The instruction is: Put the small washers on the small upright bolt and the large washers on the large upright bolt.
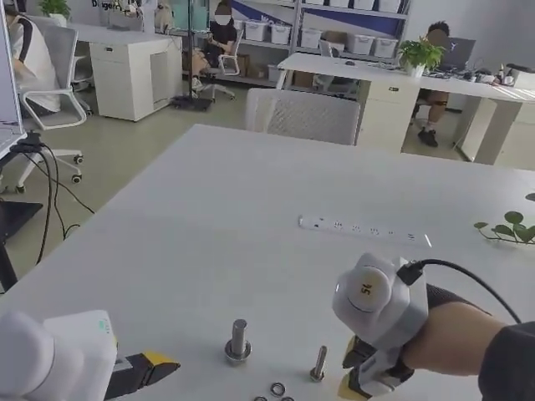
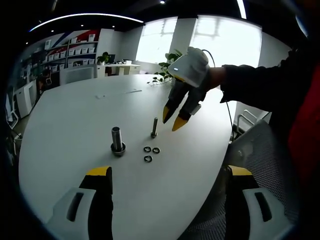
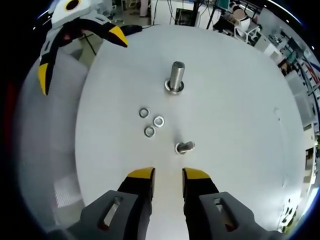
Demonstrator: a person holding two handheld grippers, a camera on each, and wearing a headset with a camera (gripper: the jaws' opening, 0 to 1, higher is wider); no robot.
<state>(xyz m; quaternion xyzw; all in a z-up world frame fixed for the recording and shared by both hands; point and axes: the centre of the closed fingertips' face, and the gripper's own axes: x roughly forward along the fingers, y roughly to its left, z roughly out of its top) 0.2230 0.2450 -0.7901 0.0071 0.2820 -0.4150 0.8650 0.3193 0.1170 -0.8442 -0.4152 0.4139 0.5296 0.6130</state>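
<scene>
The three small washers [image 3: 151,121] are lying flat on the white table [image 1: 251,209], just beside one another, sitting between the large upright bolt [image 3: 176,77] and the small upright bolt [image 3: 185,146] and touching neither. Judging from that, the main risk is coming from how thin and flat they are: jaw tips closing on one may be skidding over it and flicking it away across the smooth top, or pinching two together because the cluster is so tight. The small bolt is standing only on its own head, close by, so a gripper swinging in low may be knocking it over or sliding it; a washer brought down tilted may be catching on the thread and dropping off. Whether a ring is already sitting around the large bolt's base is not clear. The right gripper [image 3: 168,175] is hanging above the table just short of the small bolt, pointing steeply down, its jaws parted by a narrow gap and gripping nothing; the right hand [image 1: 451,338] is reaching in from the right edge of the head view with a dark sleeve behind it. The left gripper [image 2: 168,172] is waiting at the near left, well apart from the bolts, aiming across the table towards them, jaws spread wide and carrying nothing
</scene>
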